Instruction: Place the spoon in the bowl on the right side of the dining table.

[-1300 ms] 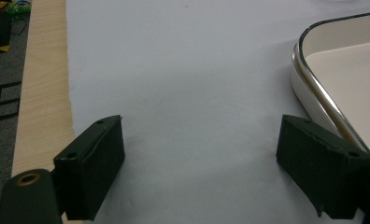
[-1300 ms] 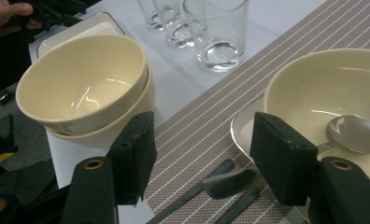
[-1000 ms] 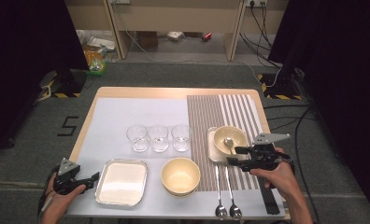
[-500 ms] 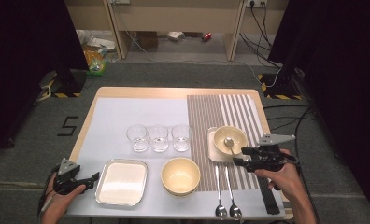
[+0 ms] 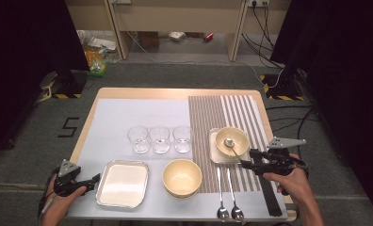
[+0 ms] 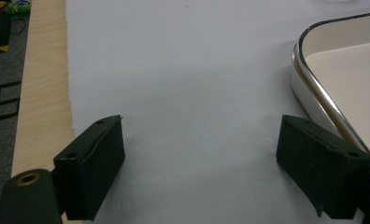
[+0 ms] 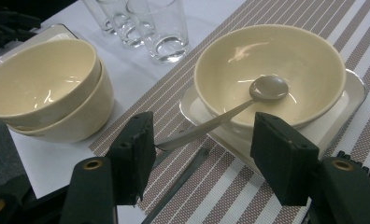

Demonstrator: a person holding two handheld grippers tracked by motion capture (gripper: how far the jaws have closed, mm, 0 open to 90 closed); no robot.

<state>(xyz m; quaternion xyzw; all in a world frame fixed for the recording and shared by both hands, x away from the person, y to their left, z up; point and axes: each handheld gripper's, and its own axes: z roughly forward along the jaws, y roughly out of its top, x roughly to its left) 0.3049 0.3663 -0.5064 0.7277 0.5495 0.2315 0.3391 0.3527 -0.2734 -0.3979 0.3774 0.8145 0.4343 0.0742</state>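
Note:
A cream bowl (image 5: 232, 140) (image 7: 272, 70) stands on a small white square plate (image 5: 214, 153) (image 7: 346, 98) on the striped mat. A metal spoon (image 5: 230, 143) (image 7: 268, 87) rests in it, its handle sticking out over the rim toward me. My right gripper (image 5: 249, 160) (image 7: 202, 140) is open just in front of the bowl. The handle's end lies between its jaws, close to the left one and not clamped. My left gripper (image 5: 91, 180) (image 6: 199, 168) is open over the pale mat, left of a white metal-rimmed tray (image 5: 123, 183) (image 6: 314, 88), holding nothing.
Two stacked cream bowls (image 5: 182, 177) (image 7: 47, 88) sit beside the tray. Three clear glasses (image 5: 160, 139) (image 7: 157, 28) stand in a row behind them. Two spoons (image 5: 227, 200) lie on the striped mat near the front edge, and long black sticks (image 5: 271, 197) lie at its right.
My right gripper has drawn back slightly toward the table's near edge, away from the bowl. The spoon stays in the bowl. The left hand has not moved.

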